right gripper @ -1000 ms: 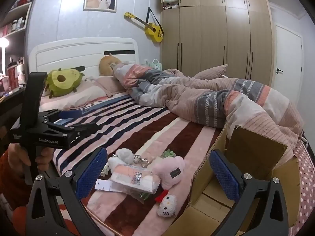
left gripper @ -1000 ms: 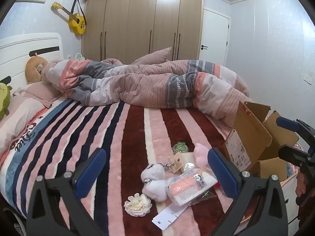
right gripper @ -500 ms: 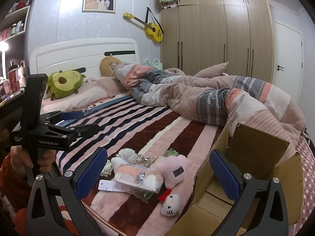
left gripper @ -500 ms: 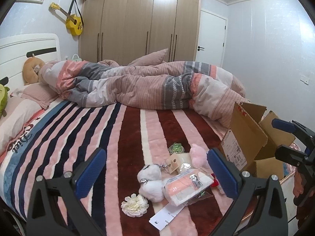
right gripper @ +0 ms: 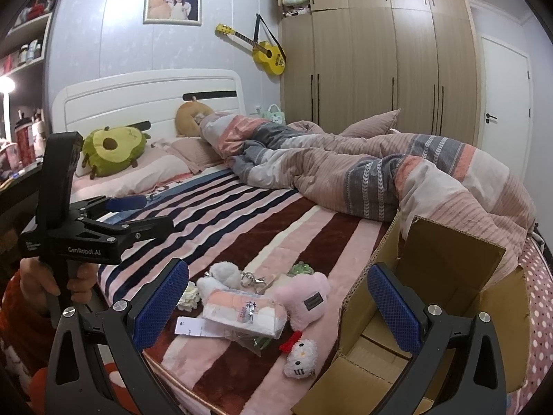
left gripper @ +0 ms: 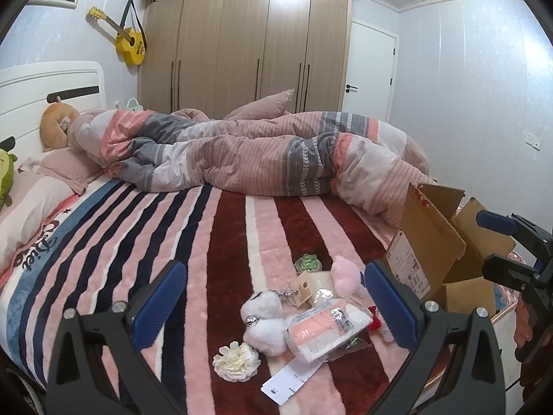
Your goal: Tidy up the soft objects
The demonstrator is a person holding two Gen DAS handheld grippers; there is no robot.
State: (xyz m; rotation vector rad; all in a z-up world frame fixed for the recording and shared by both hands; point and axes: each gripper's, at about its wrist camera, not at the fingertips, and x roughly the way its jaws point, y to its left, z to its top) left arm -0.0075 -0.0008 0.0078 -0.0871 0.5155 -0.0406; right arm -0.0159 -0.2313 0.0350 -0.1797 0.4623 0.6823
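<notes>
I have my left gripper [left gripper: 273, 302] and right gripper [right gripper: 278, 297] both spread wide, holding nothing. Plush toys [right gripper: 304, 299] lie beside the open cardboard box [right gripper: 449, 276]

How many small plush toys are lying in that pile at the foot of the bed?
3: a white fluffy plush at the pile's far left, a pink plush beside the cardboard box, and a small white cat plush nearest the bed edge. The wrapped packet may hide more.

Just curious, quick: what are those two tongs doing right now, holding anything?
Left tongs: open, holding nothing, above the toys on the bed.
Right tongs: open, holding nothing, between the toys and the cardboard box.
</notes>
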